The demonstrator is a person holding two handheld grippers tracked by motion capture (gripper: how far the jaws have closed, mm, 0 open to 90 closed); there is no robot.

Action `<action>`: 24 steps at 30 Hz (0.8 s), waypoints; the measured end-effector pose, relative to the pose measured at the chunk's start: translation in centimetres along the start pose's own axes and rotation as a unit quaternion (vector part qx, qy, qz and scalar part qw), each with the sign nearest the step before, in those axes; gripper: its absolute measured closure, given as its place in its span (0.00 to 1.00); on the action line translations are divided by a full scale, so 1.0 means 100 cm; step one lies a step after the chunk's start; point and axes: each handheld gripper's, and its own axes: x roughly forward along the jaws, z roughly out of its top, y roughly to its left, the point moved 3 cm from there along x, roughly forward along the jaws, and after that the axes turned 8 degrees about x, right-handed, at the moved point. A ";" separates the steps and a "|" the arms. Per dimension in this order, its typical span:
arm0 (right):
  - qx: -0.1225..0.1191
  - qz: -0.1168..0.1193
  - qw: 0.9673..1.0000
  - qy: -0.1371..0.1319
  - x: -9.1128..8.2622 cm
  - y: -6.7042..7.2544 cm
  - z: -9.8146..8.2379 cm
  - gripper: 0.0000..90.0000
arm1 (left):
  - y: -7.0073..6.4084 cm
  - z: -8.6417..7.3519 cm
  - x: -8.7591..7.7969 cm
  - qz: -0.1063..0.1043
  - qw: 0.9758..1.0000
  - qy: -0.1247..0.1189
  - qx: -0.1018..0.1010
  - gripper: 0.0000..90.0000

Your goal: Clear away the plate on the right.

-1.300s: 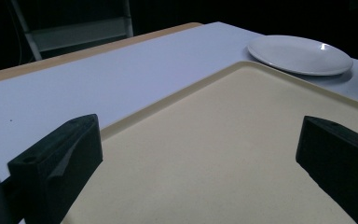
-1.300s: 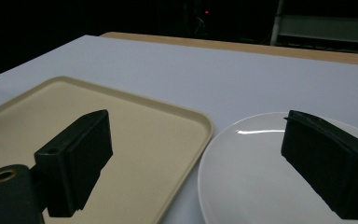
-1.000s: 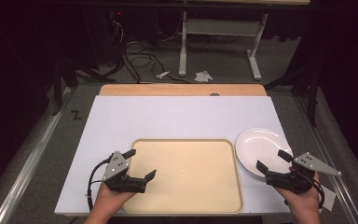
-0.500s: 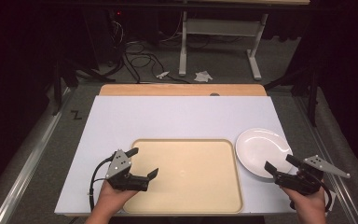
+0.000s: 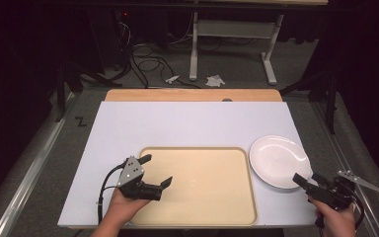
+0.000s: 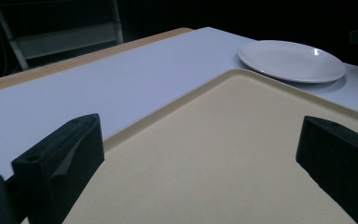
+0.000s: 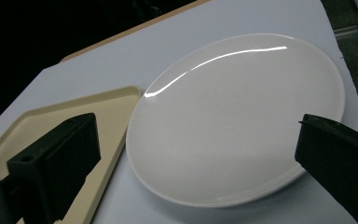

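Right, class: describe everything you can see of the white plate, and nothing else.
The white plate is round, shallow and glossy, likely ceramic, with light streaking across its surface. It is empty and lies flat on the white table top, near its right edge, just right of the beige tray; whether their rims touch is unclear. The right gripper points at its near edge with jaws wide apart, touching nothing.

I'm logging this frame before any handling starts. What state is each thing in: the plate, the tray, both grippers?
White plate: empty, flat on the table right of the tray, not gripped.
Beige tray: empty, flat on the table.
Left gripper: open, over the tray's left part, holding nothing.
Right gripper: open, aimed at the plate's near edge, holding nothing.
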 end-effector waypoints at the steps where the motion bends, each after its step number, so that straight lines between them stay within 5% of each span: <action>1: 0.000 0.000 1.000 0.000 0.000 0.000 0.000 0.01 | 0.000 0.000 0.000 0.000 1.000 0.000 0.000 0.02; 8: 0.062 0.012 0.998 0.009 -0.002 -0.012 -0.003 0.02 | -0.001 0.001 0.003 -0.002 1.000 -0.002 0.002 0.02; 14: 0.119 0.026 0.992 0.022 0.000 -0.022 -0.006 0.03 | 0.000 0.001 0.002 -0.001 1.000 -0.001 0.001 0.02; 24: 0.172 0.027 0.984 0.033 0.003 -0.031 -0.008 0.10 | -0.004 -0.001 0.000 -0.003 1.000 0.005 0.007 0.02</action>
